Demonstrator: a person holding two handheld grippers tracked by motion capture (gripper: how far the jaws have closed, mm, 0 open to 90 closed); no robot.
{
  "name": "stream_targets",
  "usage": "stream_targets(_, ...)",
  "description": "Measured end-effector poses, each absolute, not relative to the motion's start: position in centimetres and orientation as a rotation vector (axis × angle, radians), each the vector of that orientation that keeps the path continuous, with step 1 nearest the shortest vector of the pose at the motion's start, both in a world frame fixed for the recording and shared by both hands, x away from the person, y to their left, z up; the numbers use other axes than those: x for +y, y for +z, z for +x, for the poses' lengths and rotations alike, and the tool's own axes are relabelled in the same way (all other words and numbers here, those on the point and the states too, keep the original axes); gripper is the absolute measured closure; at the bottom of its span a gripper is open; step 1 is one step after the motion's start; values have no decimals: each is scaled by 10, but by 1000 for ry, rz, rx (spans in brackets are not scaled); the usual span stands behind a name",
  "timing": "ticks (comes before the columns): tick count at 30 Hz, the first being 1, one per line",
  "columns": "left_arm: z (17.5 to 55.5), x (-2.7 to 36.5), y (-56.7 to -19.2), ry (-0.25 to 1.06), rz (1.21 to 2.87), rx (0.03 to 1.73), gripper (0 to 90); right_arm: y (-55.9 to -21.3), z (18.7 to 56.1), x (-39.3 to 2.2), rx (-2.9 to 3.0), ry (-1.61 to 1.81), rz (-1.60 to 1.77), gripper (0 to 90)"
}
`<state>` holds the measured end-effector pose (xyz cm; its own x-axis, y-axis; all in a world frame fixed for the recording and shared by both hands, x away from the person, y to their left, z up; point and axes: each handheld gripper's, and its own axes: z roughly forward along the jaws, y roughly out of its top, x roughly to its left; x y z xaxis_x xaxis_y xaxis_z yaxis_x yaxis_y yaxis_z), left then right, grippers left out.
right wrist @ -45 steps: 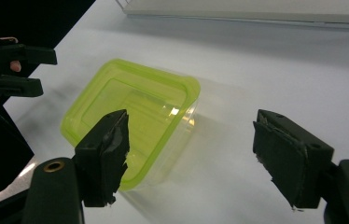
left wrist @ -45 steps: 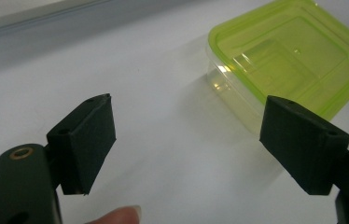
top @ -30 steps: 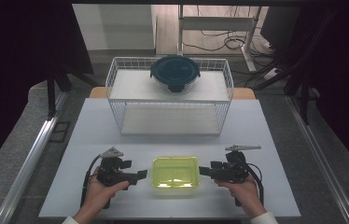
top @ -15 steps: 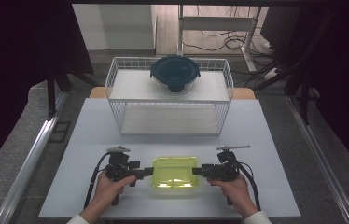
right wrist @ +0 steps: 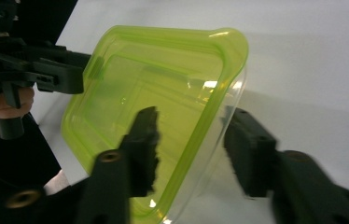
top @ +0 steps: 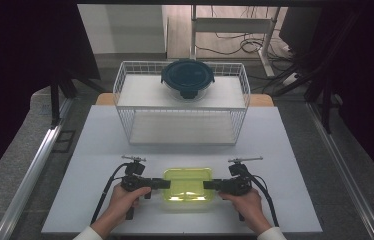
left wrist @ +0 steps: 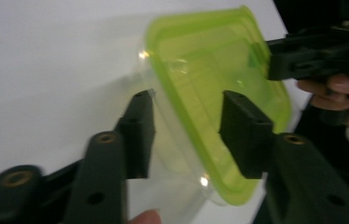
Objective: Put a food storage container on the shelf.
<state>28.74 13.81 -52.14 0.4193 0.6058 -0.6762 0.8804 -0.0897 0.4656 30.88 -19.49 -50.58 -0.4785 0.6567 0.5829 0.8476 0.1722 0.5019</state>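
Container, clear with a lime-green lid, sits near the table's front edge between your level hands; your left gripper and right gripper straddle its ends, jaws just closing, contact unclear.

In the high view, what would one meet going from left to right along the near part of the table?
Left gripper → green-lidded container → right gripper.
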Motion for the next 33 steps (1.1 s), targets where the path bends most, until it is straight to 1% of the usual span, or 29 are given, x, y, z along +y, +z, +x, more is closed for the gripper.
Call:
stream_targets(2, 287, 138, -521, -379, 1802, 1303, 649, -506, 309, -196, -2178, -1195, -1480, 613)
stream_targets(3, 286, 139, -521, -383, 1786, 1312, 681, -506, 308, -198, -2160, -1196, -1498, 698)
stream_targets(4, 286, 140, -520, -390, 1783, 1313, 708, -507, 308, -199, -2163, -1193, -1505, 701)
stream_targets(6, 285, 142, -519, -388, 1766, 1320, 730, -506, 305, -200, -2121, -1205, -1524, 731)
stream_targets(11, 284, 145, -517, -387, 1737, 1321, 761, -501, 300, -198, -2146, -1209, -1521, 745)
stream_targets(19, 280, 146, -508, -358, 1744, 1265, 805, -492, 297, -202, -2183, -1249, -1487, 783)
stream_targets(33, 274, 144, -496, -303, 1756, 1215, 806, -477, 293, -204, -2252, -1322, -1439, 784)
